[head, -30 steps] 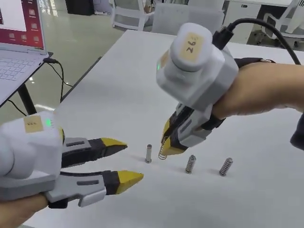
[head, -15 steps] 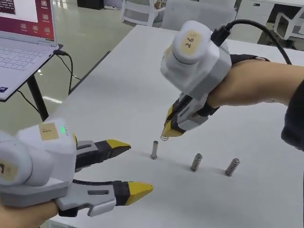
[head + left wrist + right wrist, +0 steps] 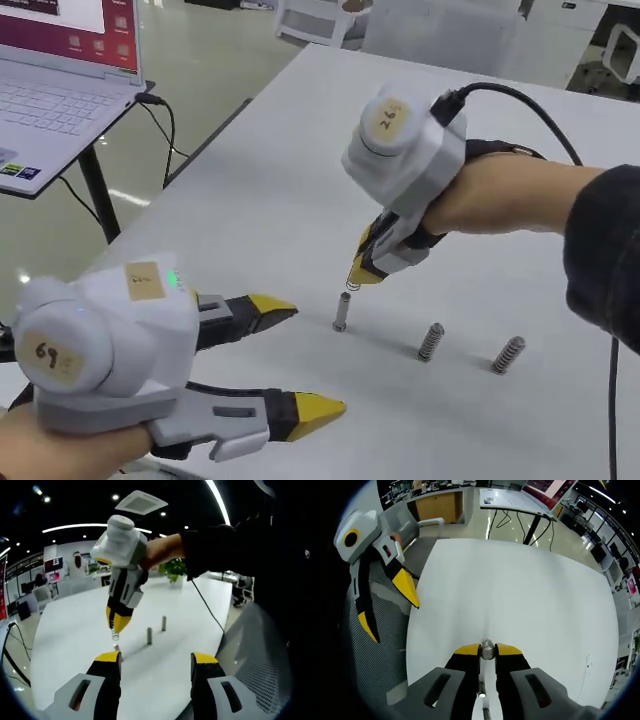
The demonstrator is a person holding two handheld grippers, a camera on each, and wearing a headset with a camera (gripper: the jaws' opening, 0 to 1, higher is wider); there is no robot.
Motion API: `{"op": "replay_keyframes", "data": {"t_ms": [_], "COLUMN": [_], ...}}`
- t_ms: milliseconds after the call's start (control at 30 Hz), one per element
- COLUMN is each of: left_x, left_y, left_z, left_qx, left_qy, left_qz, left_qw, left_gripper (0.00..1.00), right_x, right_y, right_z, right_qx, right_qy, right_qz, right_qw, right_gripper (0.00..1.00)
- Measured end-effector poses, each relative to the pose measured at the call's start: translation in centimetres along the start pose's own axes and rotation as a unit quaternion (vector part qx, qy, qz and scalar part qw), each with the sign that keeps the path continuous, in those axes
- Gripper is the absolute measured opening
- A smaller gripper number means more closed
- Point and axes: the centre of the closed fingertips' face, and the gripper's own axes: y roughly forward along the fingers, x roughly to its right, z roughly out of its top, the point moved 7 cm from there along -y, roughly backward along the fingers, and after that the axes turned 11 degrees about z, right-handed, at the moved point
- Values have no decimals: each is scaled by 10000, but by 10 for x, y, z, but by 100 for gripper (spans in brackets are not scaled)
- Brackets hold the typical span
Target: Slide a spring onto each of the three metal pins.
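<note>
A bare metal pin [image 3: 342,311] stands upright on the white table [image 3: 280,180]. Just above it hangs a small spring [image 3: 353,287], with my right gripper [image 3: 362,277] shut on it and pointing down. The right gripper view has the spring [image 3: 487,650] pinched between the yellow tips, and the pin's top [image 3: 481,694] lies below them. To the right stand two more pins, each wearing a spring [image 3: 431,342] [image 3: 508,354]. My left gripper [image 3: 308,358] hovers open at the near left with nothing between its jaws. From the left gripper view [image 3: 156,658], the spring [image 3: 115,631] hangs over the pin [image 3: 116,647].
A laptop [image 3: 60,70] sits on a stand beyond the table's left edge, with cables trailing down. The right gripper's black cable [image 3: 510,95] arches over the forearm. Chairs stand behind the table's far end. The table's near edge runs under the left gripper.
The right gripper has lifted the spring from beside the bare pin to just above its top. The left gripper stays open; the head camera has shifted.
</note>
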Motion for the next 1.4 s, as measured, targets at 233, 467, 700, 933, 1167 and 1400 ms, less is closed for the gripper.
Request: {"op": "replay_keyframes", "data": {"t_ms": [233, 467, 700, 933, 1167, 1400], "left_x": [0, 1, 1, 3, 4, 4], "left_y": [1, 2, 2, 3, 4, 5], "left_z": [-1, -1, -2, -3, -4, -5], "left_qx": [-58, -99, -113, -134, -136, -149], "left_qy": [-14, -19, -23, -20, -28, -32], "left_qz": [-37, -58, -74, -102, -99, -102], "left_qw": [10000, 9999, 9999, 9999, 9999, 9998], "left_gripper": [50, 49, 48, 46, 45, 45], "right_x": [3, 6, 10, 12, 9, 2], "right_y": [11, 16, 25, 41, 53, 58], "right_z": [-1, -3, -7, -16, -22, -23], "right_qx": [-61, -153, -221, -274, -431, -518], "right_qy": [23, 29, 84, 169, 172, 151], "right_qz": [85, 118, 160, 183, 248, 341], "right_qw": [9999, 9998, 9996, 9993, 9986, 9980], "right_gripper": [8, 8, 8, 8, 8, 8]}}
